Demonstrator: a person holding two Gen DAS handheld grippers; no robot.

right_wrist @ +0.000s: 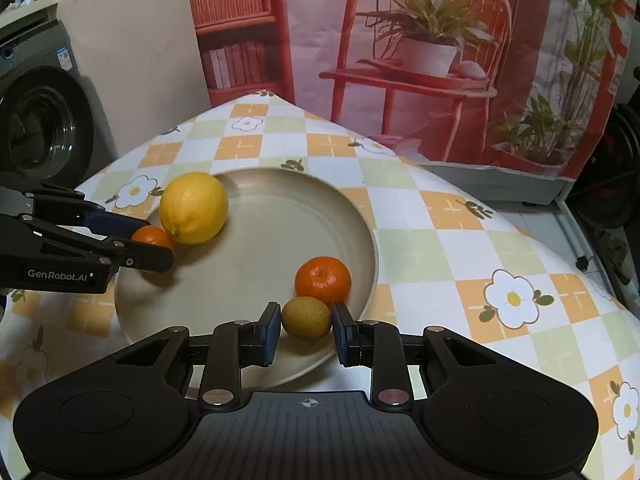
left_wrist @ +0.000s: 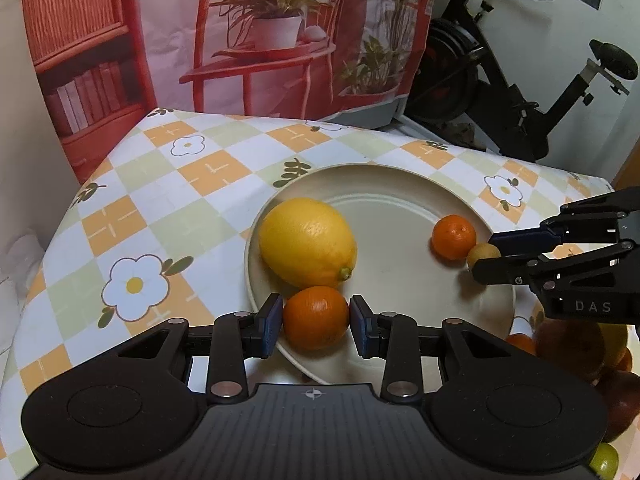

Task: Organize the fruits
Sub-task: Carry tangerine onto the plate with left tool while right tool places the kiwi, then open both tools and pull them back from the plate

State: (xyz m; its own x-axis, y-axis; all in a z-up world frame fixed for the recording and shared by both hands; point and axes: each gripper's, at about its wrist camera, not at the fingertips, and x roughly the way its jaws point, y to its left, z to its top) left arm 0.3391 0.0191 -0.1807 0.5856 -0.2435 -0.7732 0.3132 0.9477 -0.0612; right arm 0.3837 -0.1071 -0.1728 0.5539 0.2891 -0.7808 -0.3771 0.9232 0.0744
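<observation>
Orange point(left_wrist: 315, 317) between left tool point(left_wrist: 316, 325) pads; lemon point(left_wrist: 307, 242) behind

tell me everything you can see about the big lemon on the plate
The lemon is the largest fruit there: bright yellow, oval, dimpled glossy skin, a small greenish nub at one end. It lies on its side near the rim of the beige plate, apparently touching the orange held between the left gripper's pads. It looks whole.

"DAS" on right hand-held gripper point(left_wrist: 486, 254); "GenRobot.AI", left hand-held gripper point(right_wrist: 154, 242)
</observation>
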